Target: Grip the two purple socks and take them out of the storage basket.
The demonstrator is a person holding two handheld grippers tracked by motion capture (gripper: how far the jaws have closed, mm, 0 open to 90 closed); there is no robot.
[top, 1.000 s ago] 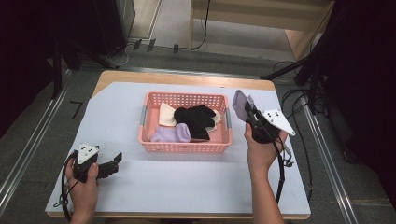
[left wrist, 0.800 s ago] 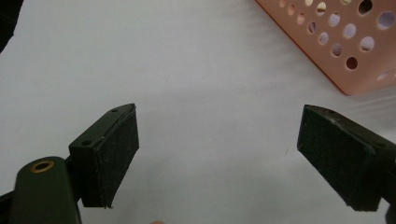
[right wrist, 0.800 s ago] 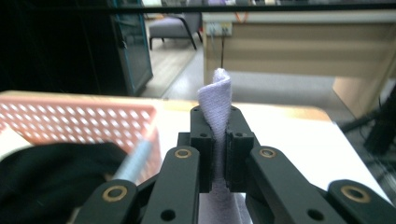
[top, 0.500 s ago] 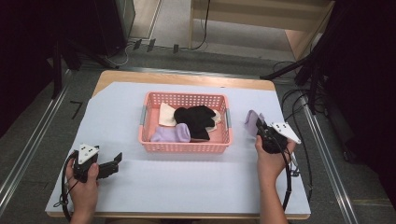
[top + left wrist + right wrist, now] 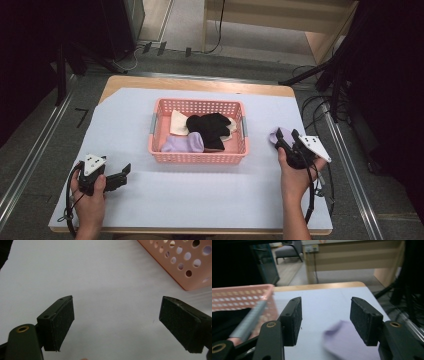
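White tabletop [image 5: 215,190] bears a blurred, perhaps right-pointing purple sock [image 5: 348,341] under wide-open right gripper [image 5: 325,322].

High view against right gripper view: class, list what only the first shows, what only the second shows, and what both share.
The high view alone takes in the left gripper low at the table's left, plus the black sock, the cream sock and a second lilac sock inside the basket. The right gripper view alone brings out the right gripper standing open, jaws apart and empty. Both share the pink basket, the white table cover and the lilac sock lying by the right gripper.
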